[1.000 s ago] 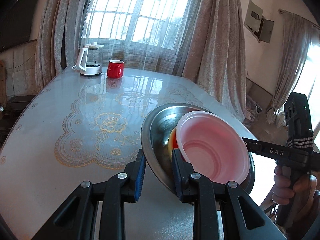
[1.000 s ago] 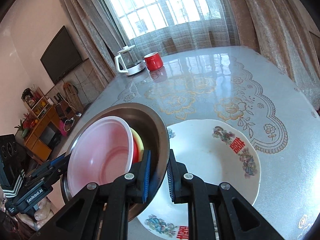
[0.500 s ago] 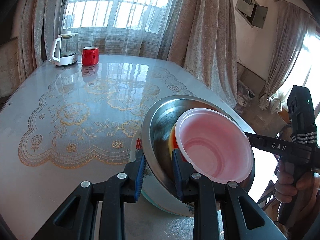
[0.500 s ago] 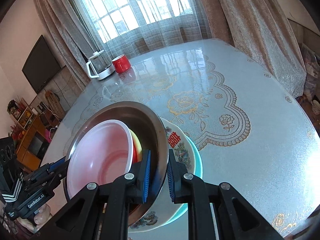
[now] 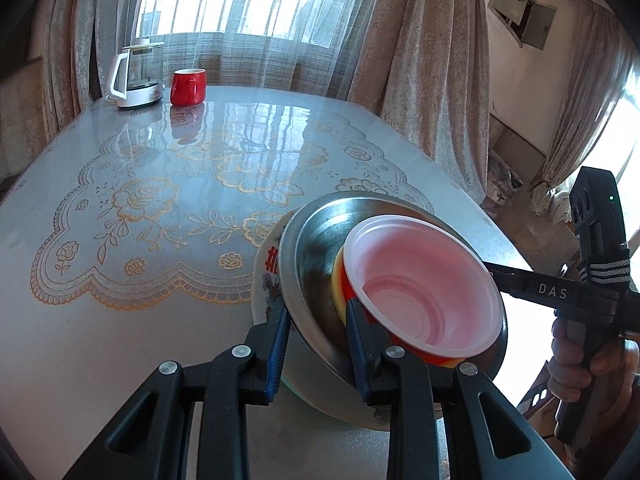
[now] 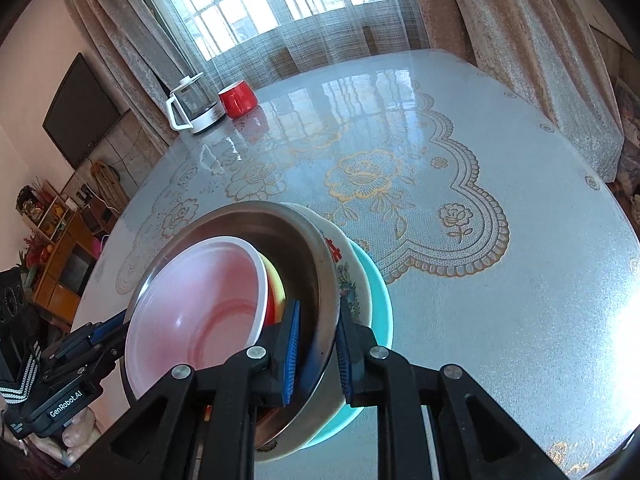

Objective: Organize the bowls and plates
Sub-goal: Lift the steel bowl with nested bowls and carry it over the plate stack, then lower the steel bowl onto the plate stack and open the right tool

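Left gripper (image 5: 318,334) and right gripper (image 6: 318,346), jaws narrowly apart, pinch opposite rims of the steel bowl (image 5: 316,248); between them, a pink bowl (image 5: 424,280) nests inside over a yellow-red one (image 5: 341,284).

Stacked dishes hide one another

The pink bowl (image 5: 424,292) covers most of the yellow-and-red bowl (image 5: 340,280); the steel basin (image 6: 304,256) hides most of the flowered plate (image 6: 352,276) and teal plate (image 6: 380,288) (only rims show). Whether the basin rests on the plate cannot be told.
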